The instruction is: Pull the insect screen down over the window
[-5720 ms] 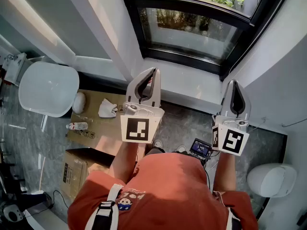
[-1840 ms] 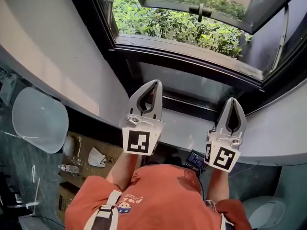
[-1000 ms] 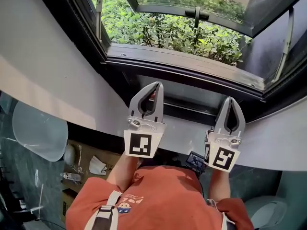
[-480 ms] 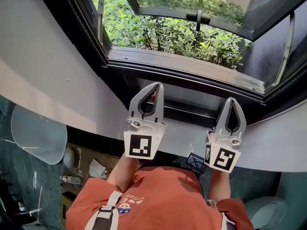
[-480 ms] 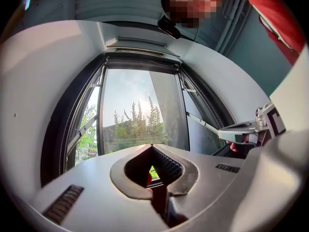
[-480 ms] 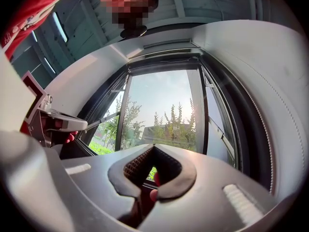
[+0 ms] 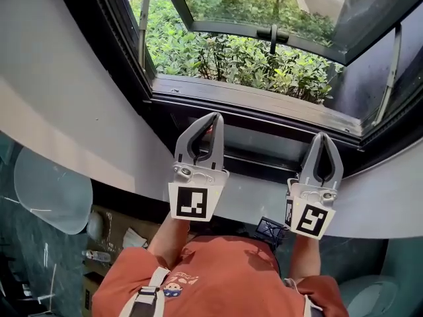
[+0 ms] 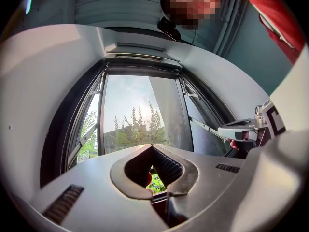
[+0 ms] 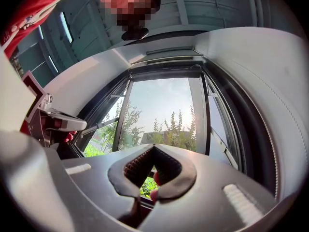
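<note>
Grey left claw [image 7: 213, 115] and grey right claw [image 7: 322, 136] crept up toward the black-framed open window [image 7: 251, 102], both pinched together, empty; no pull yet.

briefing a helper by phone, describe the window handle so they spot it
Find the open window over the green bushes. On its swung-out sash, follow the lower rail to the middle. The handle is the short dark lever there, the only part crossing that rail.

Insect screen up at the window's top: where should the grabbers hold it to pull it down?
Probably its bottom bar, the dark strip running level under the housing atop the window. Come from below, left gripper and right gripper toward its ends, jaws opened first. No handle is clear.
</note>
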`<state>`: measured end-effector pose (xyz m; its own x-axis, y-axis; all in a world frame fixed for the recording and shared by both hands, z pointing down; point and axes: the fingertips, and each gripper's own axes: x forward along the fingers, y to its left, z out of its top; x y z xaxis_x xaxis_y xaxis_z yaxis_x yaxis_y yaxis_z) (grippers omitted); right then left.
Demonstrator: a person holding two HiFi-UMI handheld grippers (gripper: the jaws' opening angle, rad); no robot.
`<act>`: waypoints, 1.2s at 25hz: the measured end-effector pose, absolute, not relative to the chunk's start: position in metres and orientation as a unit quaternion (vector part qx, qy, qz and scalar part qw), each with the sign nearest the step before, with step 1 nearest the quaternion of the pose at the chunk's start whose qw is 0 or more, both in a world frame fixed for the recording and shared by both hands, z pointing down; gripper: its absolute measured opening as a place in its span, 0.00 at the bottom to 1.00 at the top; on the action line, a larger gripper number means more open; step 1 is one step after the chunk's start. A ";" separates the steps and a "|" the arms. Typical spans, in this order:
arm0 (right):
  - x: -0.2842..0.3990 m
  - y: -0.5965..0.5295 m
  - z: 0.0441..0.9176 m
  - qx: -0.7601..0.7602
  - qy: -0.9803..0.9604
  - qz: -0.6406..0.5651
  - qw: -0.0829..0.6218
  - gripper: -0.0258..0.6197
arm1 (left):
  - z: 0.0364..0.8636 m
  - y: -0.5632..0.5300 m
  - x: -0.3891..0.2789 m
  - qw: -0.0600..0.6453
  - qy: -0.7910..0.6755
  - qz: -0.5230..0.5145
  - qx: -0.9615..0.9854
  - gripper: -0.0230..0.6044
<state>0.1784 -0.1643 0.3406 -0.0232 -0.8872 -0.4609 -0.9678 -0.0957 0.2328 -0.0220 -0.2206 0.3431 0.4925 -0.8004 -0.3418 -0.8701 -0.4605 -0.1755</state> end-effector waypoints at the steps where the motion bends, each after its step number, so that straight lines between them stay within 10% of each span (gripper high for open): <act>1: 0.179 -0.165 0.336 -0.693 0.666 0.263 0.079 0.05 | 0.339 -0.222 -0.022 0.170 0.492 0.109 -0.847 0.04; 30: 0.194 -0.161 0.151 -0.642 0.606 0.437 0.173 0.05 | 0.164 -0.235 -0.012 0.342 0.460 0.238 -0.784 0.04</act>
<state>0.1941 -0.1609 0.1506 -0.1171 -0.6276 -0.7697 -0.9290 -0.2048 0.3083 -0.0125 -0.2351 0.1642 0.4627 -0.5593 -0.6878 -0.8846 -0.3425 -0.3165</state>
